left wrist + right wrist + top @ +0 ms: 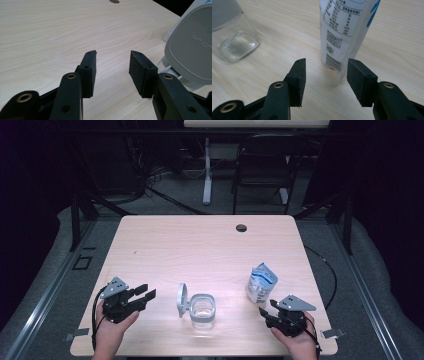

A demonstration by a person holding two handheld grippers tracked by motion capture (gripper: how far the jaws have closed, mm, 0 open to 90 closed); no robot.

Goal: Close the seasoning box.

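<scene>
Black padded jaws of the right gripper (325, 75) stand wide apart with nothing pressed between them, low over the pale wooden table (200, 245) at its near right corner. Just beyond their tips, seen in the right gripper view, a white pouch (342, 32) printed with blue marks and a code label stands upright on the wood, its lower corner near the gap but apart from both pads. The left gripper (112, 72), held at the near left of the table, is likewise spread open and empty above bare wood. Between the two, near the front edge, sits a clear container (203, 311) with its grey hinged lid (182, 300) flipped up on the side facing the left gripper.
</scene>
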